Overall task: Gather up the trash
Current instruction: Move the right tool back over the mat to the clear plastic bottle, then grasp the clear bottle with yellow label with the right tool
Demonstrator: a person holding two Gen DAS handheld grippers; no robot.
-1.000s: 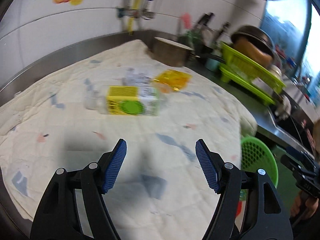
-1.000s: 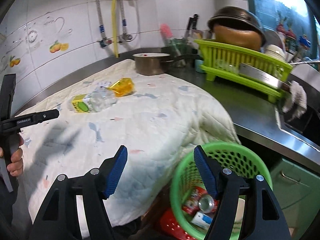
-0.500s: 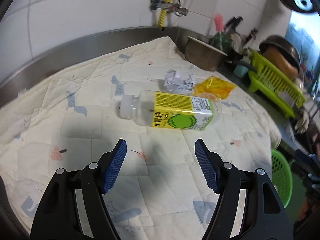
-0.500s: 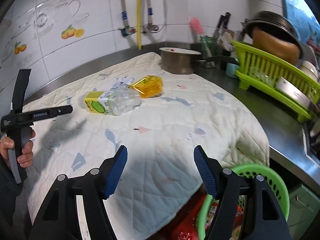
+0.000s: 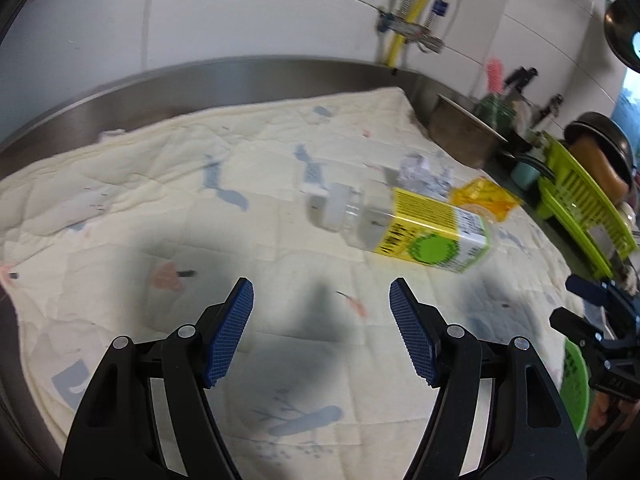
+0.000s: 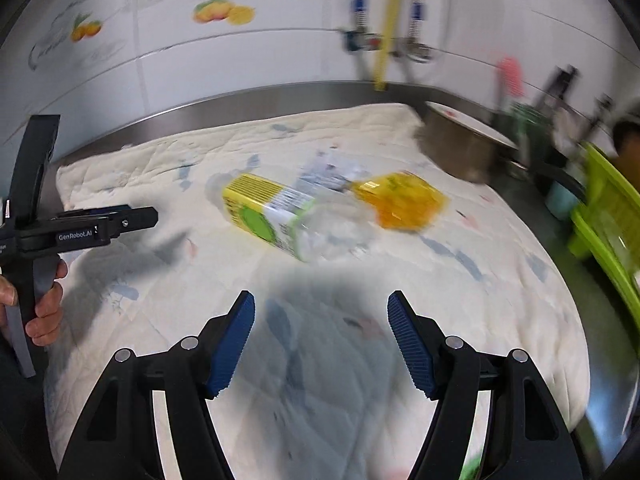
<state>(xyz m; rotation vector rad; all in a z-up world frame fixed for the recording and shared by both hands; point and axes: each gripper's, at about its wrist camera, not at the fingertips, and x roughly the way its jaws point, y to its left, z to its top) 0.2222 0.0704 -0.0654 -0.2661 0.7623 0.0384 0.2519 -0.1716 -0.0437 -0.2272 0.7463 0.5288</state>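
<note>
A clear plastic bottle [image 5: 404, 228] with a yellow-green label lies on its side on the quilted cloth [image 5: 160, 216]. Behind it sit a crumpled paper ball [image 5: 420, 172] and an orange wrapper [image 5: 484, 200]. My left gripper [image 5: 320, 304] stands open above the cloth, short of the bottle and to its left, with nothing between its fingers. In the right wrist view the bottle [image 6: 280, 220], the paper [image 6: 328, 172] and the wrapper [image 6: 400, 200] lie ahead of my open, empty right gripper [image 6: 320, 316]. The left gripper [image 6: 100, 224] shows at the left, held by a hand [image 6: 44, 308].
A metal pot [image 5: 460, 136] stands at the cloth's far right corner, a green dish rack [image 5: 580, 204] with bowls beyond it. A green basket [image 5: 576, 388] sits below the counter's right edge. A steel backsplash and tiled wall with pipes [image 6: 384, 32] close the far side.
Both grippers have swung left, towards the trash on the cloth. The bottle now looms larger in both views, and the green basket has slid out of the right wrist view.
</note>
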